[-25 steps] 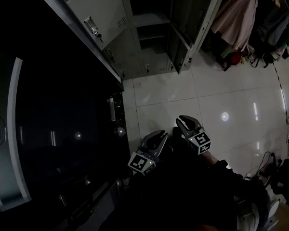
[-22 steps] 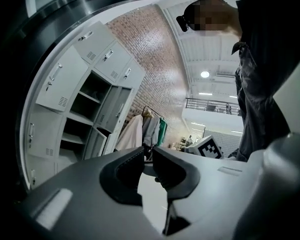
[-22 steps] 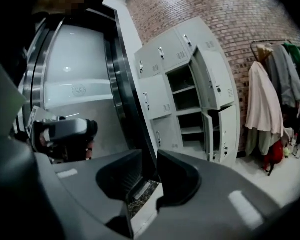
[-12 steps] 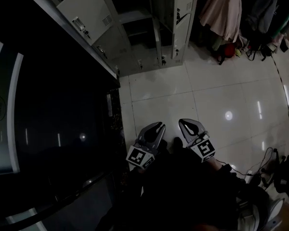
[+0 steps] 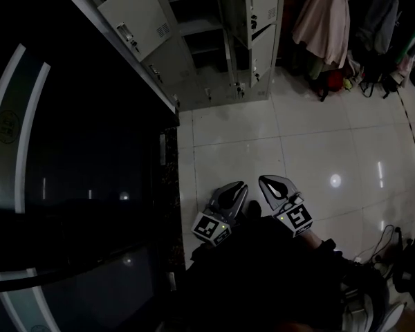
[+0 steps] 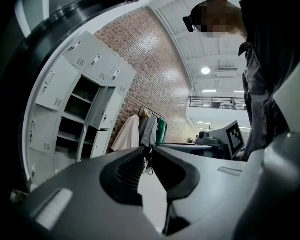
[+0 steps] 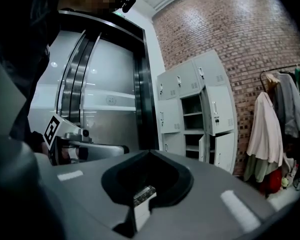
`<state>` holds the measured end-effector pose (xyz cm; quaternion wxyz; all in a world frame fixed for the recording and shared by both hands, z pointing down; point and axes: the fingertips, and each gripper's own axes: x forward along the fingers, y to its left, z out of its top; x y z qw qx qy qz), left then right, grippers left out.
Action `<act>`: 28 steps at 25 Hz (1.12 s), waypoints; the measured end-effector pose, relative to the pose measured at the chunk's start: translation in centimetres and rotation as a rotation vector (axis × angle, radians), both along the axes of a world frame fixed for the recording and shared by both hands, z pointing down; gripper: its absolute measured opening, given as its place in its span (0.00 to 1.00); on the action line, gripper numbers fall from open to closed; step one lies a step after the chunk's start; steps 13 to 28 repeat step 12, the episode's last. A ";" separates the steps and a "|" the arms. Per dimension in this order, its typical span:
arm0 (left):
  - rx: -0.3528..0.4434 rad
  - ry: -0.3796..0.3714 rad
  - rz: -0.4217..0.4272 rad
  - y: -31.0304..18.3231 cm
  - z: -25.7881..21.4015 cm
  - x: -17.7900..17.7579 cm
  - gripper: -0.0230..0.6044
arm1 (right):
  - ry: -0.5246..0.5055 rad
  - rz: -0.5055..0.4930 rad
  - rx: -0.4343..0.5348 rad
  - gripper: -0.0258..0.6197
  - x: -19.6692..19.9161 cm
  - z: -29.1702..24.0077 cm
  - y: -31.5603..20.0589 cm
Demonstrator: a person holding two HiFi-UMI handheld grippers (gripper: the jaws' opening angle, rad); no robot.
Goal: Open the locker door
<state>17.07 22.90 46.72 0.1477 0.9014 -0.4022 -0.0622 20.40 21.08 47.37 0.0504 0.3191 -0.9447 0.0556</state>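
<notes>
The grey lockers [image 5: 194, 40] stand at the far end of the tiled floor. One column has bare shelves showing, and its upper door [image 5: 261, 2] and lower door [image 5: 264, 55] are swung out. A shut door with a key lock [image 5: 137, 21] is to their left. The lockers [image 6: 75, 109] also show in the left gripper view, and the lockers [image 7: 195, 114] in the right gripper view. My left gripper [image 5: 238, 185] and right gripper [image 5: 266, 180] hang low in front of the body, far from the lockers. The left gripper [image 6: 149, 150] and right gripper [image 7: 150, 152] are both shut and empty.
A dark glossy lift front [image 5: 76, 185] fills the left side. Coats on a rack [image 5: 332, 19] hang right of the lockers, with bags on the floor below. Cables [image 5: 387, 237] lie on the white tiles at the right.
The head view has swung, so the lockers and coats sit differently in the picture. Both grippers stay low and close together in front of the body.
</notes>
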 end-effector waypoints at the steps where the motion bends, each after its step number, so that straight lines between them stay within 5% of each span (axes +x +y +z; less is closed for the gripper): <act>1: 0.009 -0.005 -0.001 0.0 -0.2 0.3 0.11 | -0.003 -0.004 -0.006 0.04 0.2 0.3 0.2; 28: 0.022 -0.030 -0.041 1.1 -0.2 1.0 0.09 | -0.021 -0.033 0.043 0.04 0.8 -1.6 0.6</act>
